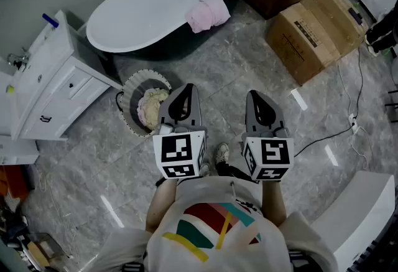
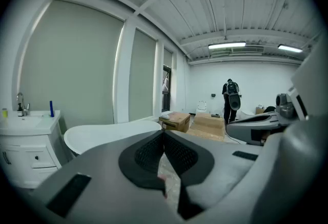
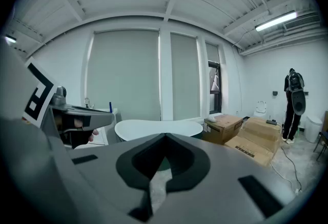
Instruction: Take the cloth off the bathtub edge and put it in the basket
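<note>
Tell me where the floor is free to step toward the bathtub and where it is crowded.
Bare floor runs between the basket and the cardboard boxes, up to the bathtub below the cloth. Crowded: the basket sits close by the cabinet and bathtub; a cable lies at right.

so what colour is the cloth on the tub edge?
Pale pink cloth, draped over the white bathtub rim; clearest in the head view.
</note>
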Motion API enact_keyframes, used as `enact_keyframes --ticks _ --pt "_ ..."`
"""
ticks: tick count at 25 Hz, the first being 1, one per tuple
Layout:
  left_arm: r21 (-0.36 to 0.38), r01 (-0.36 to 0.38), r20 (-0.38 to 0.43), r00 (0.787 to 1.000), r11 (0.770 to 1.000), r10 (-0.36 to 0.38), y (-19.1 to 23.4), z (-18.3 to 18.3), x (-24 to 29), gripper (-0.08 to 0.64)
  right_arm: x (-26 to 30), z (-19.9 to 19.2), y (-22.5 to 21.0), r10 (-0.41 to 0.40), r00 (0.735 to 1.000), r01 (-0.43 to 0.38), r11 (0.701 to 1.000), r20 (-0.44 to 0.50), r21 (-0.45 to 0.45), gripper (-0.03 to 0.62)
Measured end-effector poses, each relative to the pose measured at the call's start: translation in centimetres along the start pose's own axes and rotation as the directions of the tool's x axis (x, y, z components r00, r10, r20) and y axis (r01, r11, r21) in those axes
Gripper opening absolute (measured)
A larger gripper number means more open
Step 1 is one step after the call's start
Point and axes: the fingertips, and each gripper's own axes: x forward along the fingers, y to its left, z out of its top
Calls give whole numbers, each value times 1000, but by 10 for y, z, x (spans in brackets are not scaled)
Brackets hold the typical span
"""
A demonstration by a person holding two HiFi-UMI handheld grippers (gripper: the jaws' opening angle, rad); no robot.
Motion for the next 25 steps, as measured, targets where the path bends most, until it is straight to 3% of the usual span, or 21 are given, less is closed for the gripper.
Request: enact_keyframes --ticks 9,17,25 --pt "33 -9 14 1000 999 9 -6 1 9 18 8 -2 -7 11 1000 -11 1000 6 16 11" --pt "-99 -5 41 999 995 9 -8 6 21 18 11 -3 -27 11 1000 -12 998 13 59 11" --pt "-102 -33 56 998 994 39 -10 13 44 18 13 -6 -59 16 999 -18 997 32 76 11"
